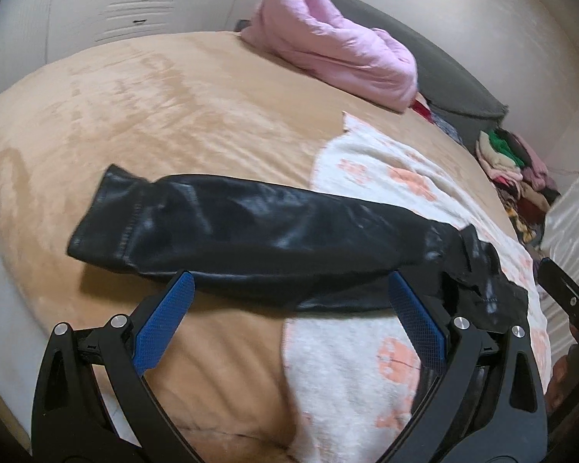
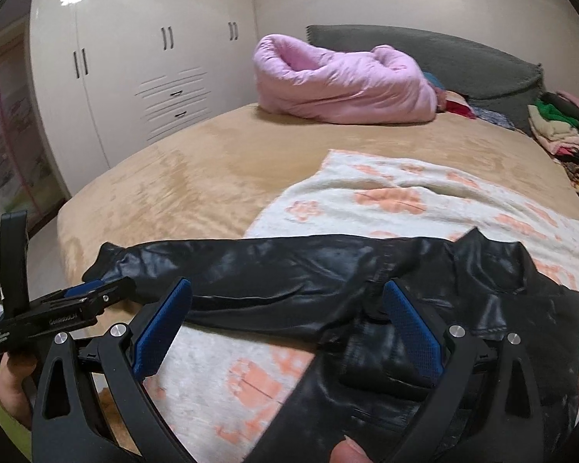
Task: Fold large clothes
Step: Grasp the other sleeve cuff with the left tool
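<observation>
My black jacket [image 2: 424,301] lies on the paw-print blanket [image 2: 386,196], its sleeve [image 1: 220,227] stretched leftward so it can fold inward; my left gripper [image 1: 289,293] gapes wide beside the sleeve, my right gripper [image 2: 287,301] equally wide, holding nothing.

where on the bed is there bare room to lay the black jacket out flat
The tan bedspread lies bare between the black jacket, the pink quilt and the wardrobe-side edge. It is crowded on the other side: the white flowered blanket covers it, and a clothes pile sits near the grey headboard.
</observation>
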The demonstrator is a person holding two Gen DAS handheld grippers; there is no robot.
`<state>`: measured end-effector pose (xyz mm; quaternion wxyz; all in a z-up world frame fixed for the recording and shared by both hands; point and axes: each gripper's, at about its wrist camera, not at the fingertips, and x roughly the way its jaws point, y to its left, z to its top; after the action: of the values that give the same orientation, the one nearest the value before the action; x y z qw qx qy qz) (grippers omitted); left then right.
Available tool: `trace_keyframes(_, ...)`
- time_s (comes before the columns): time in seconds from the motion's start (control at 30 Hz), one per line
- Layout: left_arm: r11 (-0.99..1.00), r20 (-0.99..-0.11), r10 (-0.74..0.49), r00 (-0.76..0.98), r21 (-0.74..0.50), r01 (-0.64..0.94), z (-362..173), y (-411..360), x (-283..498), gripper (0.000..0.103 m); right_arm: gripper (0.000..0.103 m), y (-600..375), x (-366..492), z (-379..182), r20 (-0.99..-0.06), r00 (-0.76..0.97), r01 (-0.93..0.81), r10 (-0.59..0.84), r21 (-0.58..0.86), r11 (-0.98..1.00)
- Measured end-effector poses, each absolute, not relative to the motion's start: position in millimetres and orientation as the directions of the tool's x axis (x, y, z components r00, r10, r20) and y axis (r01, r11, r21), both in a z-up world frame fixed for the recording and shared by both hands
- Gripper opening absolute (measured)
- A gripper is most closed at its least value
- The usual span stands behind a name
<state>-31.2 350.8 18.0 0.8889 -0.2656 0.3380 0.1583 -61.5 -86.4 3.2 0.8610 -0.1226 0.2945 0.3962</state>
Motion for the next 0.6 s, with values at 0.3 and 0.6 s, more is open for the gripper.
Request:
trace_keyframes(0.3,0.711,-0.708,0.197,0.679,-0.373,-0.596,-2.8,398.2,-51.9,0.093,0.099,-59.4,-68.4,-9.5,-0.629,0.461,-0.791,0.626,0.027,0.611)
trace_keyframes(0.6,0.61,-0.73,0.198,0.654,-0.43,-0.665,-35.8,438.3,-58.8,0.093,0.099,-49.1,-75.3,-38.2,-0.679,0.395,-0.821,0.619,0.043,0.57)
